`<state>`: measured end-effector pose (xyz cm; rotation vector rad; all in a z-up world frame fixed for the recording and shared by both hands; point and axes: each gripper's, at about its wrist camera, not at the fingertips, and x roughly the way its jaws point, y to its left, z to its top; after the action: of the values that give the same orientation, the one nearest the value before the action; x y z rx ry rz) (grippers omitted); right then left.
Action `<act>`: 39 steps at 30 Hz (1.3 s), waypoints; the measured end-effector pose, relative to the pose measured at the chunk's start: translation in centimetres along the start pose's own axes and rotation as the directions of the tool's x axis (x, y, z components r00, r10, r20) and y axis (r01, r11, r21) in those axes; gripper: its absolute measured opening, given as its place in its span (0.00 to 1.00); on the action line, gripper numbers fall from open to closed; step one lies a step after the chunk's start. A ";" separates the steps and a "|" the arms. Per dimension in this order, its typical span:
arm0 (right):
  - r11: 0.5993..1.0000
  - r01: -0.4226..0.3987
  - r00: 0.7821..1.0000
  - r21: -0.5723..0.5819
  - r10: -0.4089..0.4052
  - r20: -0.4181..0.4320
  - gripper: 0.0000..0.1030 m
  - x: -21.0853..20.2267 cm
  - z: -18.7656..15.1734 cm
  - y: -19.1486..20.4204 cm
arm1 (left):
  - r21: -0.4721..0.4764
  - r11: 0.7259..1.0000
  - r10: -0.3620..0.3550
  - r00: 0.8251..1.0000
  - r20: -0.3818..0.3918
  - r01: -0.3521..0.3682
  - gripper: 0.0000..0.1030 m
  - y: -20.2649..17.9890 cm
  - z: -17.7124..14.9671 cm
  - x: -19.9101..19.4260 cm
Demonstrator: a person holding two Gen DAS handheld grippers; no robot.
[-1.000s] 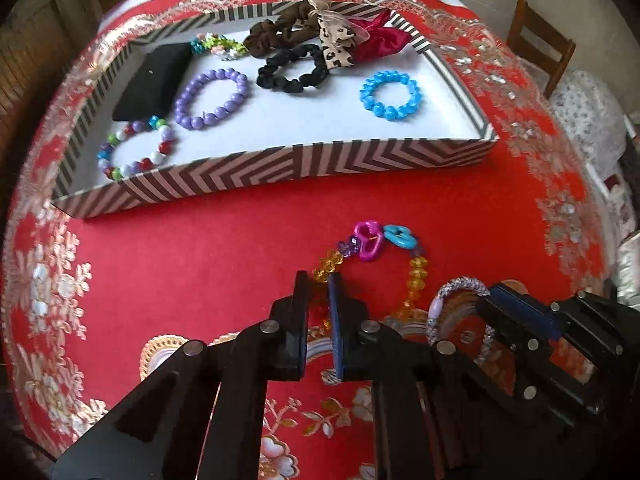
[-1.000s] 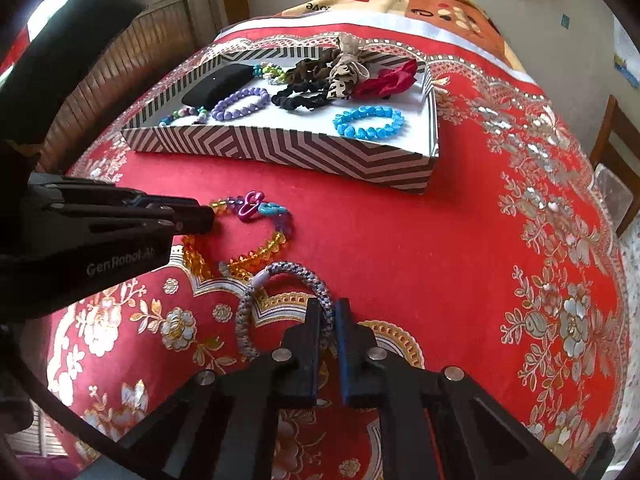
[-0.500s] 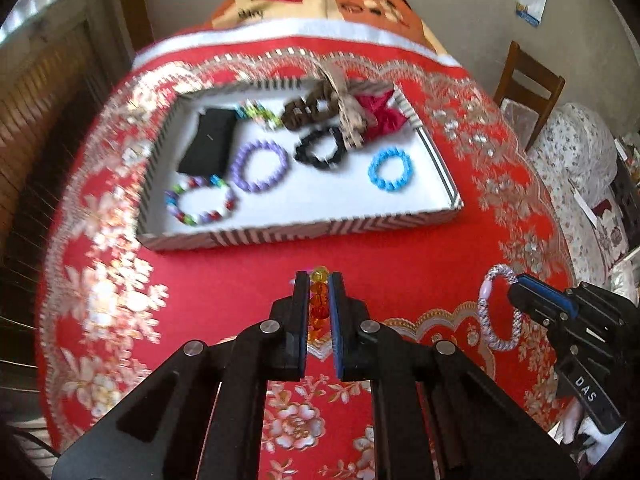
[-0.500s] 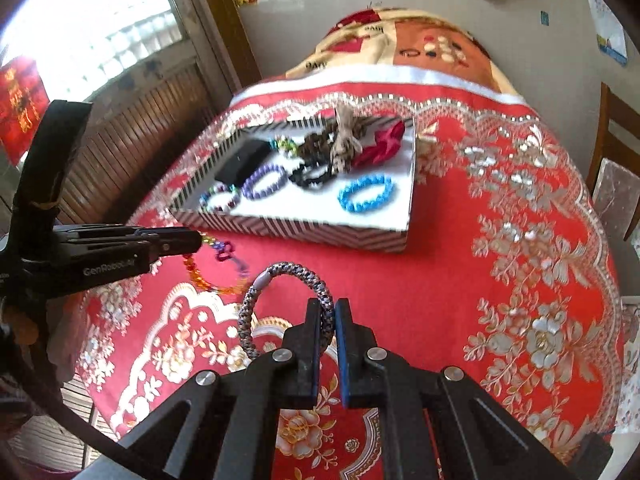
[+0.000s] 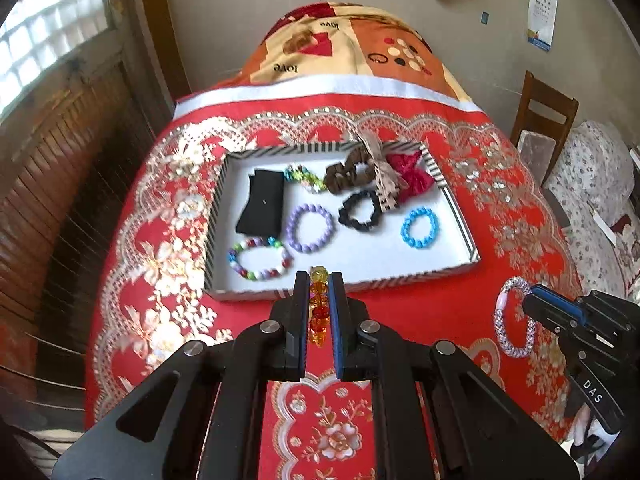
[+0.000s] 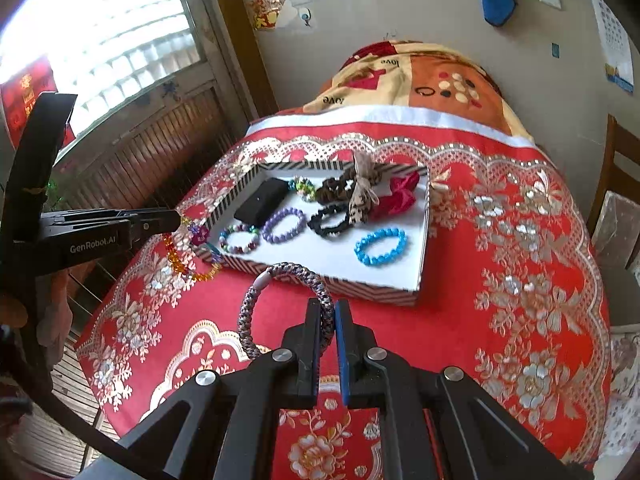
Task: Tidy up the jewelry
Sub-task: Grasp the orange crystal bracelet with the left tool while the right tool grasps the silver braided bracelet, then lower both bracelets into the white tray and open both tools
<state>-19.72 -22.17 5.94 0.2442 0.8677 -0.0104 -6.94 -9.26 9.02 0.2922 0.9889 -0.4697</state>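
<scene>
My left gripper point(image 5: 319, 280) is shut on an amber bead bracelet point(image 5: 318, 306) and holds it in the air just before the near edge of the striped tray point(image 5: 460, 268); the bracelet hangs from it in the right wrist view point(image 6: 182, 258). My right gripper point(image 6: 327, 308) is shut on a grey braided bracelet point(image 6: 256, 304) and holds it above the red cloth, right of the left gripper; the bracelet also shows in the left wrist view point(image 5: 513, 316). The tray holds a blue bracelet point(image 5: 418, 228), a purple one point(image 5: 310, 227) and a multicoloured one point(image 5: 259, 258).
The tray also holds a black pouch point(image 5: 262, 202), a black scrunchie point(image 5: 360, 211), a brown scrunchie point(image 5: 346, 172) and a red bow point(image 5: 412, 178). A wooden chair point(image 5: 544, 120) stands at the right. A slatted wooden wall point(image 5: 60, 152) is at the left.
Both grippers have lifted their bracelets off the red cloth and risen well above the table. The view now takes in the whole tray from higher up.
</scene>
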 end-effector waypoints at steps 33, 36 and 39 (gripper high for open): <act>0.995 0.038 0.998 0.093 -0.033 -0.058 0.06 7.2 4.5 -3.8 | 0.081 0.995 -0.049 0.997 -0.067 0.054 0.08 -3.5 6.2 7.2; 0.993 0.045 0.997 0.113 -0.038 -0.066 0.06 7.9 4.7 -4.6 | 0.087 0.993 -0.070 0.994 -0.084 0.077 0.08 -4.4 6.3 8.3; 0.991 0.054 0.996 0.122 -0.045 -0.077 0.06 8.5 5.0 -5.2 | 0.082 0.992 -0.088 0.990 -0.106 0.097 0.08 -4.9 6.1 9.5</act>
<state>-11.01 -27.51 1.49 0.3406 0.9478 -0.1021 -0.50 -18.51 3.98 0.3528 1.0871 -0.5885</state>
